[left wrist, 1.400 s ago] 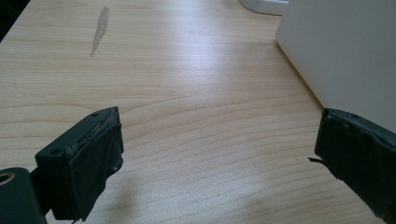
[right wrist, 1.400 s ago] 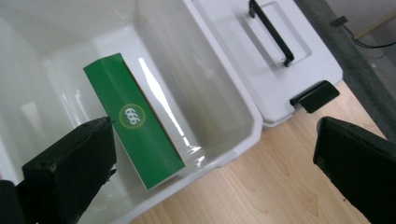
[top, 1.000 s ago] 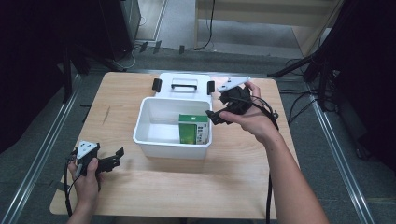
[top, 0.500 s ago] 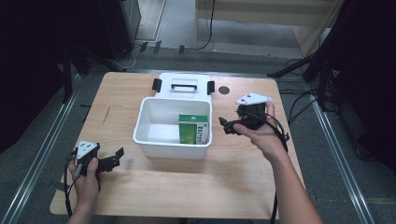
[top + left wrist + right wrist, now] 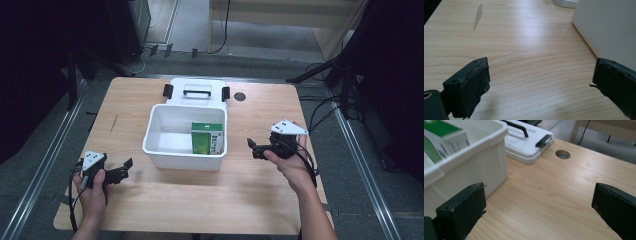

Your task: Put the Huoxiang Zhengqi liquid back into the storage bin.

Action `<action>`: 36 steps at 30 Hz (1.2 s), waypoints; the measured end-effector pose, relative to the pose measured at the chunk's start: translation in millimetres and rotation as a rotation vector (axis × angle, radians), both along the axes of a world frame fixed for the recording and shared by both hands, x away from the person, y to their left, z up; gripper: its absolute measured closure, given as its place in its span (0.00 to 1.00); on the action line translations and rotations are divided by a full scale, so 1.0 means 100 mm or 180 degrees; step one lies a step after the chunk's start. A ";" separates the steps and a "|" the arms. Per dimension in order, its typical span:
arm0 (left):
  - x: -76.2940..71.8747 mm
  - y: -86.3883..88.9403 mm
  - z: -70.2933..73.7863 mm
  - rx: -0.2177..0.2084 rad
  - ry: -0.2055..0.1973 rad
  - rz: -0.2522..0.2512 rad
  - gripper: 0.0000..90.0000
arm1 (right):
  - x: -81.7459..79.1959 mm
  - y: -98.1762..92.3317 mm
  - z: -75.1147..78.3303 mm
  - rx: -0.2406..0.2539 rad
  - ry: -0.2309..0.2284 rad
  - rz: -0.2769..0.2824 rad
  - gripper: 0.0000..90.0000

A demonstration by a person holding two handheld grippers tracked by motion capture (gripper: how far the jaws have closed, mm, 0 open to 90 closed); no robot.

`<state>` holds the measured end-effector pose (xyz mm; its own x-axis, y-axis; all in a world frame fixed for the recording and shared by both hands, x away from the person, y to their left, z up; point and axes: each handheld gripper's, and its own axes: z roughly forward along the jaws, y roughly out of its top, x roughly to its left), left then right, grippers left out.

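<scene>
Green-and-white carton (image 5: 207, 138) stands inside white plastic bin (image 5: 165, 149), at nine o'clock from right gripper (image 5: 256, 149); both grippers' jaws spread, empty, left gripper (image 5: 125, 169).

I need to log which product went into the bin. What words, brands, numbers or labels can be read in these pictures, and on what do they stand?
Nothing can be read for certain.
Green and white box in the white bin: dark print on its white side, seen in the right gripper view, too blurred to read; it may be a barcode.
White lid behind the bin: no text to be seen.
Right gripper and left gripper: no markings legible.
</scene>
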<state>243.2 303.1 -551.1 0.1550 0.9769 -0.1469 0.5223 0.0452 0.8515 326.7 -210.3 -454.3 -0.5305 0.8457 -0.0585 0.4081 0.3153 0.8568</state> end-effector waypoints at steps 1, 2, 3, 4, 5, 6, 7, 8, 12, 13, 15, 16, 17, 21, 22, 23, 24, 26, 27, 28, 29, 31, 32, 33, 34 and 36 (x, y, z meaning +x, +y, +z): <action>0.00 0.00 0.00 0.0001 -0.0003 0.0001 0.02 | -0.02 -0.03 -0.04 0.0000 0.0010 -0.0032 0.00; 0.00 0.00 0.00 -0.0001 -0.0005 0.0003 0.02 | -0.06 -0.10 -0.11 0.0034 0.0055 -0.0063 0.00; 0.00 0.00 0.00 -0.0001 -0.0005 0.0003 0.02 | -0.06 -0.10 -0.11 0.0034 0.0055 -0.0063 0.00; 0.00 0.00 0.00 0.0000 -0.0009 0.0008 0.02 | -0.10 -0.16 -0.18 0.0058 0.0085 -0.0109 0.00; 0.00 0.00 0.00 0.0000 -0.0009 0.0008 0.02 | -0.10 -0.16 -0.18 0.0058 0.0085 -0.0109 0.00; 0.00 -0.01 0.00 0.0005 -0.0007 0.0008 0.02 | -0.13 -0.23 -0.25 0.0068 0.0107 -0.0111 0.00; 0.00 -0.01 0.00 0.0005 -0.0007 0.0008 0.02 | -0.15 -0.27 -0.30 0.0090 0.0145 -0.0101 0.00; 0.00 -0.01 0.00 0.0006 -0.0007 0.0007 0.02 | -0.15 -0.27 -0.30 0.0090 0.0145 -0.0101 0.00; 0.00 -0.01 0.00 0.0009 -0.0008 0.0008 0.02 | -0.23 -0.44 -0.44 0.0086 0.0191 -0.0171 0.00; 0.00 -0.01 0.00 0.0008 -0.0008 0.0008 0.02 | -0.25 -0.47 -0.46 0.0096 0.0203 -0.0201 0.00; 0.00 -0.01 0.00 0.0012 -0.0009 0.0008 0.02 | -0.26 -0.50 -0.49 0.0114 0.0208 -0.0213 0.00; 0.00 -0.01 0.00 0.0016 -0.0007 0.0006 0.02 | -0.30 -0.57 -0.54 0.0122 0.0208 -0.0254 0.00; 0.00 -0.01 0.00 0.0016 -0.0007 0.0006 0.02 | -0.30 -0.57 -0.54 0.0122 0.0208 -0.0254 0.00; 0.00 -0.01 0.00 0.0026 -0.0013 0.0011 0.02 | -0.40 -0.70 -0.63 0.0163 0.0227 -0.0345 0.00; 0.00 -0.02 0.00 0.0027 -0.0012 0.0011 0.02 | -0.42 -0.73 -0.64 0.0168 0.0231 -0.0358 0.00; -0.01 -0.02 0.00 0.0029 -0.0012 0.0010 0.02 | -0.43 -0.75 -0.66 0.0168 0.0235 -0.0369 0.00; -0.01 -0.02 0.00 0.0029 -0.0012 0.0010 0.02 | -0.43 -0.75 -0.66 0.0168 0.0235 -0.0369 0.00; -0.01 -0.02 0.00 0.0029 -0.0013 0.0013 0.02 | -0.49 -0.84 -0.70 0.0167 0.0251 -0.0423 0.00; -0.01 -0.02 0.00 0.0030 -0.0012 0.0013 0.02 | -0.51 -0.86 -0.71 0.0167 0.0247 -0.0433 0.00; -0.01 -0.02 0.00 0.0031 -0.0011 0.0012 0.02 | -0.53 -0.89 -0.72 0.0176 0.0258 -0.0458 0.00; -0.01 -0.02 0.00 0.0031 -0.0011 0.0012 0.02 | -0.54 -0.91 -0.73 0.0173 0.0263 -0.0466 0.00; -0.01 -0.02 0.00 0.0036 -0.0012 0.0008 0.02 | -0.58 -0.96 -0.75 0.0171 0.0277 -0.0513 0.00; -0.01 -0.02 0.00 0.0039 -0.0012 0.0007 0.02 | -0.60 -0.98 -0.76 0.0172 0.0275 -0.0531 0.00; -0.01 -0.02 0.00 0.0044 -0.0010 0.0001 0.02 | -0.61 -1.00 -0.76 0.0167 0.0268 -0.0539 0.00; -0.01 -0.02 0.00 0.0045 -0.0011 0.0000 0.02 | -0.63 -1.03 -0.77 0.0174 0.0271 -0.0554 0.00; -0.01 -0.02 0.00 0.0048 -0.0012 -0.0001 0.02 | -0.64 -1.04 -0.78 0.0173 0.0271 -0.0568 0.00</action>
